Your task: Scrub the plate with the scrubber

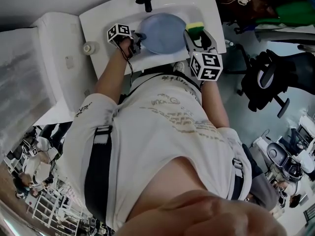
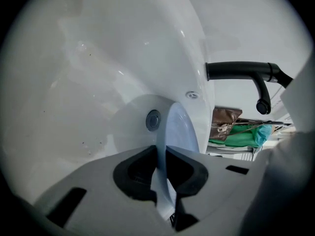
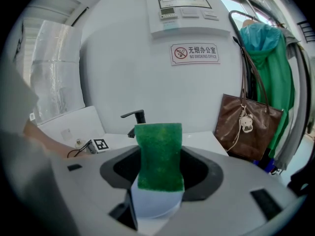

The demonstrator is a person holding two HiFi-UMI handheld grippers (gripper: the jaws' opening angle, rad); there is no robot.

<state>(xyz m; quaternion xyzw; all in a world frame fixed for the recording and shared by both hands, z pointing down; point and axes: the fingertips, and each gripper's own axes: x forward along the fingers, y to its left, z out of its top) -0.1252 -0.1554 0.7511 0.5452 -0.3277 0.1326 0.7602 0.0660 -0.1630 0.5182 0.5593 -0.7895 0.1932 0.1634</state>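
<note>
Blue plate (image 1: pixel 162 32) lay tilted in the white sink (image 1: pixel 98 23); left gripper (image 1: pixel 137 37) clamped its rim, and right gripper (image 1: pixel 196 36) pinched the scrubber (image 1: pixel 195 27) beside it.
Left gripper view: plate stood edge-on between the pressing jaws.
Right gripper view: green scrubber stood upright, long axis vertical; sign (image 3: pixel 195 53) read "NO SMOKING OFFICE".

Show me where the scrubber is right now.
In the head view the scrubber is near the top, right of centre, clamped in the right claw, just right of the blue plate over the sink.
</note>
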